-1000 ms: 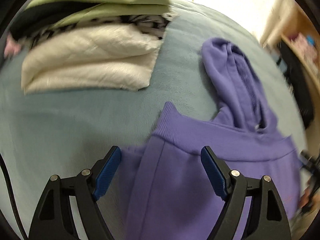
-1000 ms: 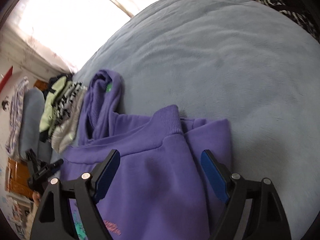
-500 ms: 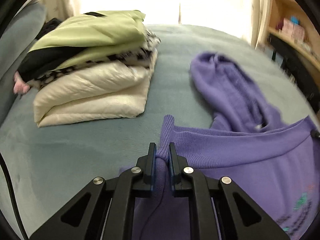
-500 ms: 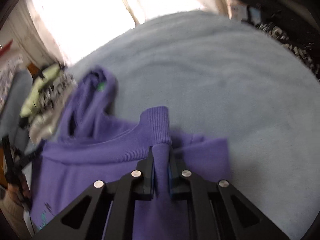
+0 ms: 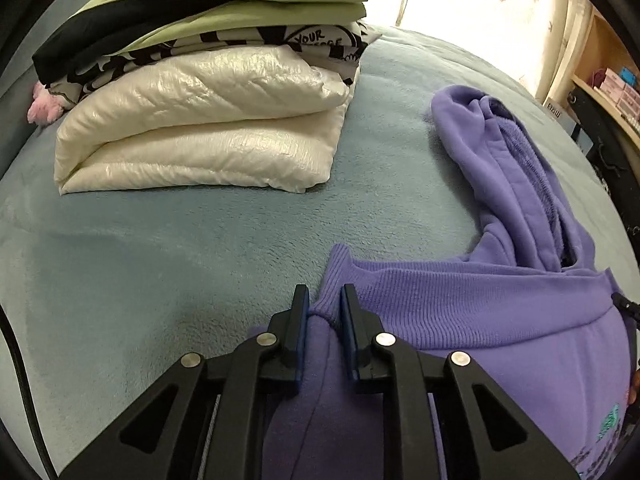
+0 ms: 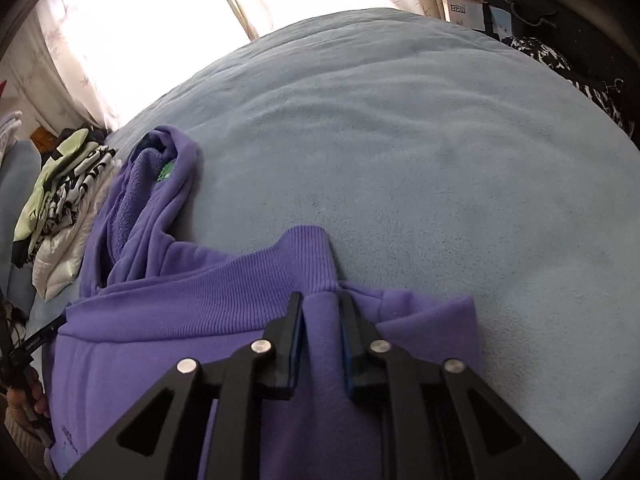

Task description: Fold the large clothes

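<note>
Left wrist, "YOUR" on patterned garment (image 5: 320, 38), rest unclear

Both wrist views look steeply down, close over one purple hoodie (image 5: 480, 312).

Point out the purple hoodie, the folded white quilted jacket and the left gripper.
purple hoodie (image 5: 460, 304): left wrist view, on its ribbed band.
white quilted jacket (image 5: 200, 120): left wrist view, on its folded front side.
left gripper (image 5: 324, 312): left wrist view, between its fingertips.
</note>
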`<state>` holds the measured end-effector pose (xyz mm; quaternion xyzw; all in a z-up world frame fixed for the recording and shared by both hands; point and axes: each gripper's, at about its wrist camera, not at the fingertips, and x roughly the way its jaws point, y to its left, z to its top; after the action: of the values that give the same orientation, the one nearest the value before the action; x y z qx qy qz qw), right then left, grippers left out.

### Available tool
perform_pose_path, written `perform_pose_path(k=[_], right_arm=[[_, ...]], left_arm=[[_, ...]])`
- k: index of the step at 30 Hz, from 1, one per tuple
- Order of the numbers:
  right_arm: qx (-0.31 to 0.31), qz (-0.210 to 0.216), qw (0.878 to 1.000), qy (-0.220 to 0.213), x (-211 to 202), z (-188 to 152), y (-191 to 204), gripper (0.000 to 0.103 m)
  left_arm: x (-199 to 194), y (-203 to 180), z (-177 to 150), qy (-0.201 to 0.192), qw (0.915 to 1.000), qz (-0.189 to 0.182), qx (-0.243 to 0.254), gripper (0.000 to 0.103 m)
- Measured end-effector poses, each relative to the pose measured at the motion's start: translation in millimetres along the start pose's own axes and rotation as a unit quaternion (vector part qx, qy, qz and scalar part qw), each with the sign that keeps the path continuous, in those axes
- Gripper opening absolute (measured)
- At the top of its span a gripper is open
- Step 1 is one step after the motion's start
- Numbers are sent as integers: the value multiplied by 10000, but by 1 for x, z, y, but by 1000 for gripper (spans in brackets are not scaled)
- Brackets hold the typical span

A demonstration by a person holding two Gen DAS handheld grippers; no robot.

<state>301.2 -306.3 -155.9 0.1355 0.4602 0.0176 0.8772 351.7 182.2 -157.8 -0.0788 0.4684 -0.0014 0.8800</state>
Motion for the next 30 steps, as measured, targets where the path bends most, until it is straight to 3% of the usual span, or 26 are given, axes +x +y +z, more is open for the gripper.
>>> perform_pose_path(k=[3, 6, 10, 15, 19, 22, 25, 27, 29, 30], right_arm=[[50, -198, 9998, 83, -13, 5, 3, 27], [169, -340, 9991, -166, -39, 3, 9, 37], [10, 95, 9991, -421, -72, -13, 45, 42], [-764, 802, 9938, -52, -72, -59, 118, 43], [-1431, 698, 9870, 222, -46, -96, 161, 44], [-1362, 675, 9884, 55, -42, -99, 146, 43], [-1045, 714, 9919, -142, -50, -87, 103, 39], [-833, 149, 9957, -365, -57, -80, 68, 39], [-590, -543, 9958, -438, -61, -76, 31, 47], [-335, -512, 9972, -427, -63, -74, 10, 44]], left_arm=[[-17, -5, 2, -138, 9997, 222, 13, 30], [-45, -12, 1, -455, 9981, 416, 91, 34], [-83, -40, -18, -662, 9973, 179, 245, 34], [-94, -78, -58, -620, 9972, -147, 397, 34], [-75, -87, -90, -489, 9975, 188, 473, 34], [-66, -68, -92, -498, 9983, 209, 220, 34], [-62, -37, -85, -455, 9986, 253, -90, 31], [-59, -17, -84, -399, 9987, 186, -272, 8], [-58, -4, -84, -360, 9986, 23, -383, 5], [-59, -2, -84, -359, 9985, -24, -422, 5]])
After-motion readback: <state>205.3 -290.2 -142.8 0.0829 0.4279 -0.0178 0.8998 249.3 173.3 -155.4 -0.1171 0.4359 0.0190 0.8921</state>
